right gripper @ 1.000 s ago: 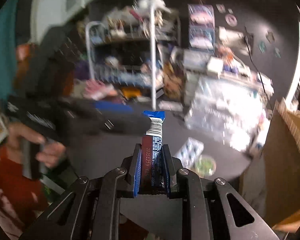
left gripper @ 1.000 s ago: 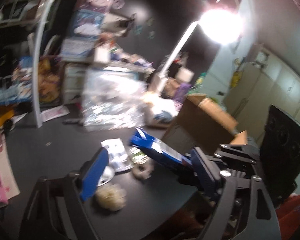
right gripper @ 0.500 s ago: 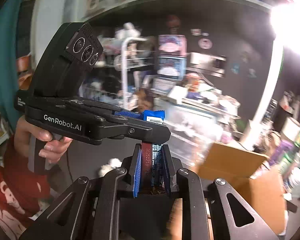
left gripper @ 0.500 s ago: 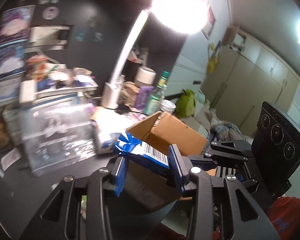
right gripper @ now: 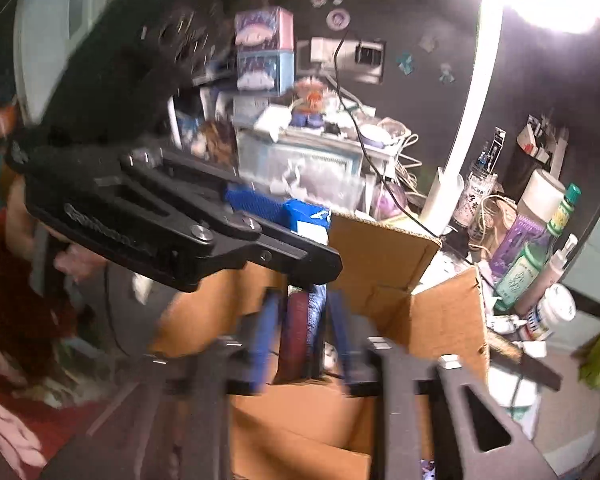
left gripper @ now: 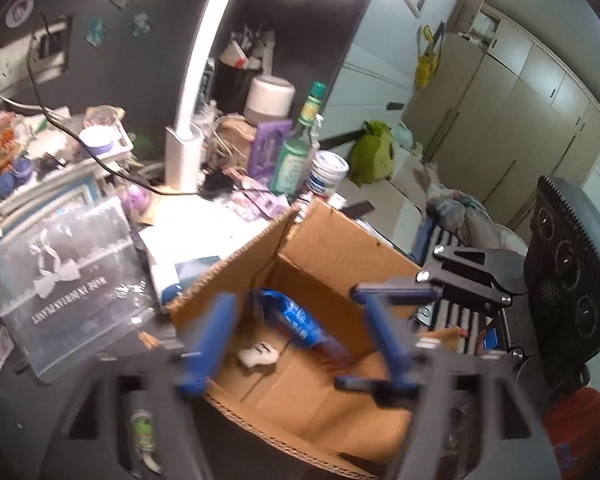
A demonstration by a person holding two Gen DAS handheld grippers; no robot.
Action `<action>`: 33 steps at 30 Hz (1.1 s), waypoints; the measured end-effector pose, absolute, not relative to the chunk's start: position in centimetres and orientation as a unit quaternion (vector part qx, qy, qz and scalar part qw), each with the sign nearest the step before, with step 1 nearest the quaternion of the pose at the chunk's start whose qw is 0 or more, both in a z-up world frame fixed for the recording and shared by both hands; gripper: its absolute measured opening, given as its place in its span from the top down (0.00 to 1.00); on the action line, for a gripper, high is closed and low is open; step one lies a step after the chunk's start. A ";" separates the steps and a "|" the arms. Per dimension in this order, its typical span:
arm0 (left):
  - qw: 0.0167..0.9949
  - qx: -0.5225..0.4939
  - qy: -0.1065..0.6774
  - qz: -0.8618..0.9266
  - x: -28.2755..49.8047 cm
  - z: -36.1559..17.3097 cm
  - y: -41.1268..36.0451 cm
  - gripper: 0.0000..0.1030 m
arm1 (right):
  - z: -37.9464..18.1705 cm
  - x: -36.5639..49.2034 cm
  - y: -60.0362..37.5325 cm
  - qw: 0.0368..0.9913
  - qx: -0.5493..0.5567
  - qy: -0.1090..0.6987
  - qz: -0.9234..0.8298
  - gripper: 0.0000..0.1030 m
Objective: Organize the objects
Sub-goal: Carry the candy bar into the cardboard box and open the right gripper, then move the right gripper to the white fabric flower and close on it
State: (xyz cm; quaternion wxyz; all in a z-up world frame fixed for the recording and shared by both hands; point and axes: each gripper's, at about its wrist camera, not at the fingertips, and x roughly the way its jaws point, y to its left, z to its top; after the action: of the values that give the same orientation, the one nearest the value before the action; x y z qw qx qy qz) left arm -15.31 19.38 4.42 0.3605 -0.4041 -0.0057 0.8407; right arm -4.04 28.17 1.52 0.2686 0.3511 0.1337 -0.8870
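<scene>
An open cardboard box [left gripper: 340,248] stands on the dark table. A blue snack packet [left gripper: 296,316] lies slanted inside it, by a small white object [left gripper: 258,354]. My left gripper [left gripper: 296,320] hovers over the box with its blue fingers [left gripper: 214,332] wide apart and nothing between them. In the right wrist view the box [right gripper: 384,256] is below my right gripper [right gripper: 304,332], whose jaws stand a little apart around the packet [right gripper: 306,320]; blur hides whether they touch it. The left gripper's black body [right gripper: 172,220] crosses that view above the box.
A white lamp post [left gripper: 188,120], a green bottle [left gripper: 296,152], a white jar [left gripper: 326,174] and a purple pack [left gripper: 266,146] stand behind the box. A clear plastic bag [left gripper: 68,280] lies to its left. A small green-labelled packet [left gripper: 144,434] lies near the table front.
The left gripper has let go of the blue packet and opened wide. The packet now lies down in the box. Both grippers have tipped down over the box; the right jaws have loosened.
</scene>
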 end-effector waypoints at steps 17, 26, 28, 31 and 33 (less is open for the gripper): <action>0.304 -0.325 -0.019 0.895 -10.3 7.6 10.2 0.21 | 4.1 -2.2 25.4 0.303 0.321 0.127 -0.888 0.48; 0.218 -0.304 -0.042 0.927 -6.7 4.7 0.3 0.21 | 3.1 0.6 15.9 0.411 0.299 0.116 -0.853 0.48; 0.200 -0.307 -0.048 0.929 -6.1 3.4 -1.7 0.21 | 1.8 0.6 13.8 0.437 0.309 0.105 -0.838 0.48; 0.169 -0.316 -0.056 0.932 -5.2 0.8 -4.7 0.21 | -1.1 0.7 10.9 0.461 0.325 0.099 -0.820 0.48; 0.158 -0.325 -0.058 0.931 -4.8 -0.7 -5.9 0.21 | -3.6 0.4 9.3 0.462 0.338 0.097 -0.814 0.48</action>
State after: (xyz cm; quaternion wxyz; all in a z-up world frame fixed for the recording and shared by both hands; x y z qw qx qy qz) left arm -4.80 -5.95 -0.68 0.1578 -0.3248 -0.0577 0.9307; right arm 0.45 9.29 -3.56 0.4618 0.3381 0.0968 -0.8143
